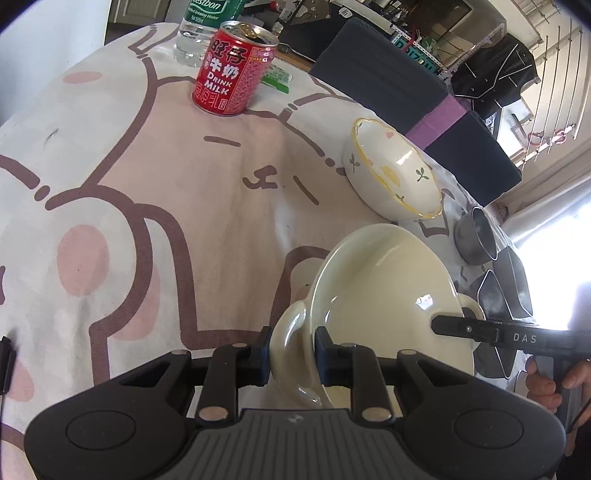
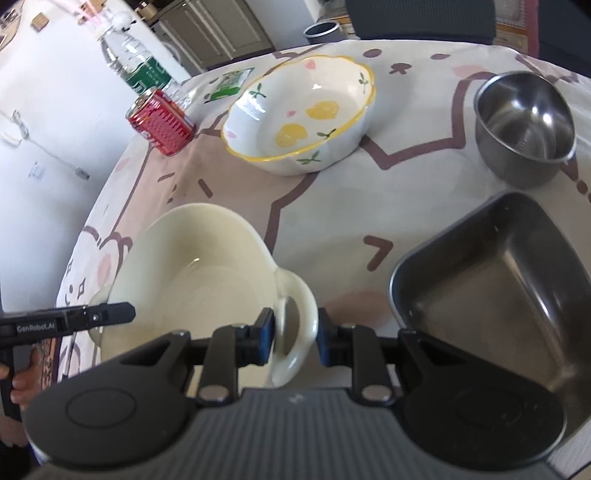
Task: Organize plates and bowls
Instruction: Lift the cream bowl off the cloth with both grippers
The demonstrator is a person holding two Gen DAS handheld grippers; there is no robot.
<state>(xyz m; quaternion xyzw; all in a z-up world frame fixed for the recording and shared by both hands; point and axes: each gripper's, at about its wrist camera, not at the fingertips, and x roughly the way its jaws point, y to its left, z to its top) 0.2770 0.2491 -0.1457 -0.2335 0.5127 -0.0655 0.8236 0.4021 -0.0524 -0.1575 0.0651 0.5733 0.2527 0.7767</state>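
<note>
A cream bowl [image 1: 384, 291] with two loop handles is tilted over the tablecloth. My left gripper [image 1: 293, 354] is shut on its near handle [image 1: 286, 332], with a pad pressed on each side. In the right wrist view the same cream bowl [image 2: 199, 266] shows its other handle [image 2: 299, 321] between the pads of my right gripper [image 2: 295, 336], which touch it on both sides. One finger of the right gripper [image 1: 458, 328] reaches over the bowl's far rim. A white bowl painted with flowers [image 2: 299, 114] stands farther back, apart from both grippers.
A round steel bowl [image 2: 524, 125] and a three-cornered steel tray [image 2: 491, 291] sit to the right of the cream bowl. A red milk can [image 1: 232, 70], a water bottle [image 1: 199, 26] and a green packet [image 1: 277, 77] stand at the far edge. Dark chair cushions [image 1: 406, 74] lie beyond the table.
</note>
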